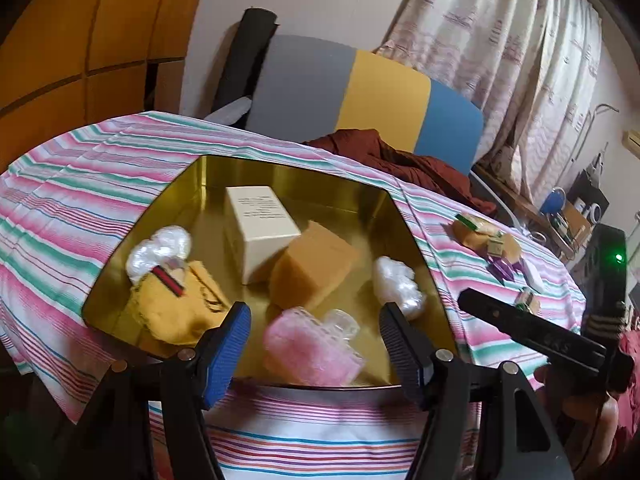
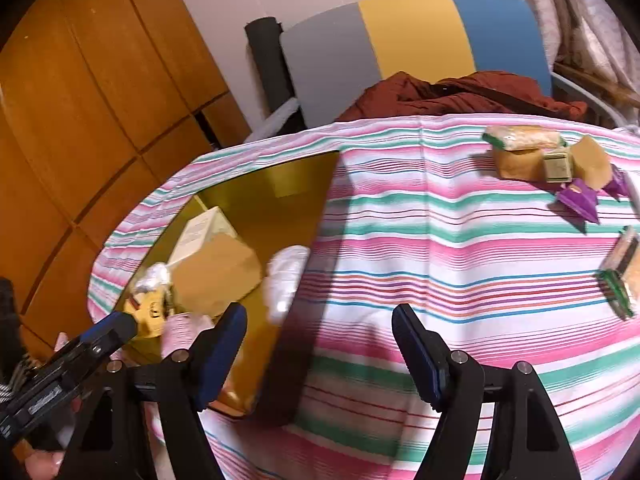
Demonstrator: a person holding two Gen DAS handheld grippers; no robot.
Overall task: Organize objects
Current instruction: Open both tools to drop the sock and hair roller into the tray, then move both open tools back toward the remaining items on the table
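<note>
The left hand-held gripper point(image 1: 314, 342) hovers low in its own view with its blue pads spread apart and nothing clamped; the pink hair clip point(image 1: 310, 346) lies in the gap between them but no pad presses on it. The right hand-held gripper point(image 2: 318, 354) stands likewise apart and empty over bare striped cloth point(image 2: 420, 240), just right of the gold tin point(image 2: 256, 184), its jaws not fully settled. The tin, at centre of the left view, already holds a white box point(image 1: 260, 228), a tan block point(image 1: 312, 264), a yellow pouch point(image 1: 176, 304) and two wads of clear wrap point(image 1: 160, 250). What is left to gather sits at the upper right of the right view: a tan bundle point(image 2: 520, 152), purple pieces point(image 2: 580, 200) and a green-edged packet point(image 2: 620, 276) at the right edge. The step in hand is likely the right gripper's reach toward these. It would do well to take the near packet first, square the pads across its narrow sides, and close without pinching the desk cloth.
</note>
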